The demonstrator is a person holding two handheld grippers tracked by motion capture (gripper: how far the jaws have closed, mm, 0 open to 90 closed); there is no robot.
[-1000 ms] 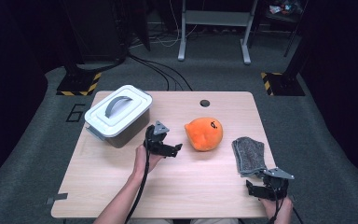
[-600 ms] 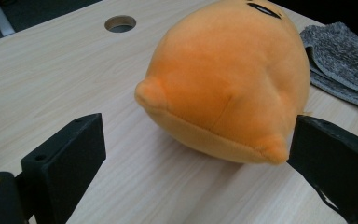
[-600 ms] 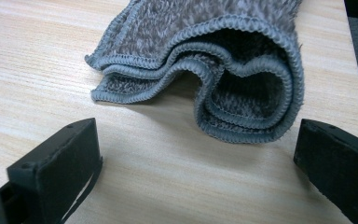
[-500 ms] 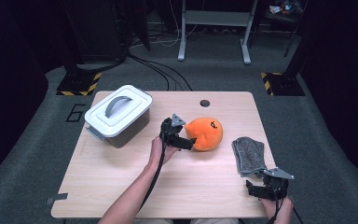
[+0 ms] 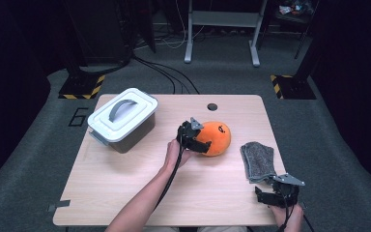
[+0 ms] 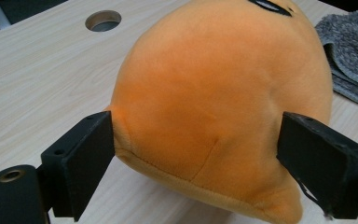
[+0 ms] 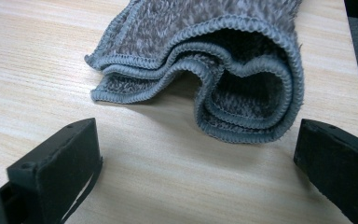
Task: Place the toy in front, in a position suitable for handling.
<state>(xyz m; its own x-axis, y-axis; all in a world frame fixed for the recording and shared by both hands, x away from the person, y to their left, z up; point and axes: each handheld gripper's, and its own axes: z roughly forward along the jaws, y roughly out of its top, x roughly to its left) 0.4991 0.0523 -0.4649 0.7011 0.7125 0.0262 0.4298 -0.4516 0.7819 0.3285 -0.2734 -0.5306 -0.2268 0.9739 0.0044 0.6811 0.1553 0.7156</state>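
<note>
While straddling the orange plush toy (image 6: 219, 102) at mid-table, left gripper (image 5: 199, 140) closing — jaws flank, barely touching. Right gripper (image 5: 276, 193) spread wide — just short of folded grey cloth (image 7: 233, 70).

high view: above, looking forward and down on counter (image 5: 125, 193) | left gripper view: close on orange plush (image 6: 214, 102) | right gripper view: close on grey cloth (image 7: 242, 70) | shared: plush, cloth
</note>
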